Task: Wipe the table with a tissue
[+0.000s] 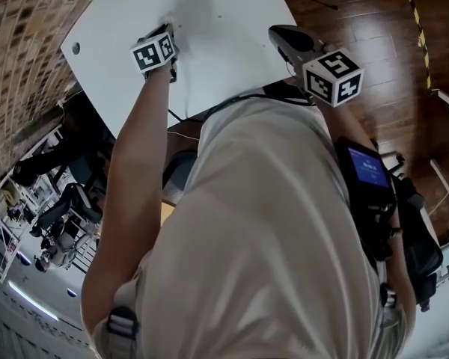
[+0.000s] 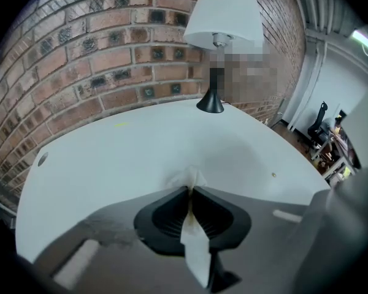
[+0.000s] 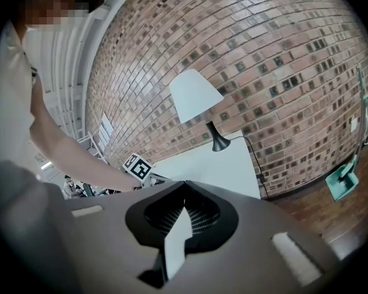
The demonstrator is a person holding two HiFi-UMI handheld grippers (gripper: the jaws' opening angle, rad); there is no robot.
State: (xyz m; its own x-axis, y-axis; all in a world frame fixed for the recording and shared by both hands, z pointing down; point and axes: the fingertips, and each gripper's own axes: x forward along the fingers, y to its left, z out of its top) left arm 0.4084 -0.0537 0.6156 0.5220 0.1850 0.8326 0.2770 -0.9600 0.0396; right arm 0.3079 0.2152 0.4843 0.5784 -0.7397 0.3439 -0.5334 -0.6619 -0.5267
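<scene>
A white tissue (image 2: 187,177) is pinched in my left gripper (image 2: 190,190), which is shut on it. The crumpled end sticks out past the tips and rests on the white table (image 2: 129,158). In the head view the left gripper (image 1: 169,30) reaches over the table (image 1: 224,28) near its middle, and the tissue is hardly visible there. My right gripper (image 1: 282,36) hovers at the table's right edge. In its own view the right gripper (image 3: 184,185) is shut, with nothing showing at its tips. It points toward the brick wall above the table (image 3: 214,164).
A white-shaded lamp (image 2: 222,17) on a black base stands at the table's far side by the brick wall (image 2: 98,54). A small cable hole (image 2: 42,159) is near the table's left corner. Wooden floor (image 1: 359,13) lies to the right, where a green dustpan (image 3: 342,177) sits.
</scene>
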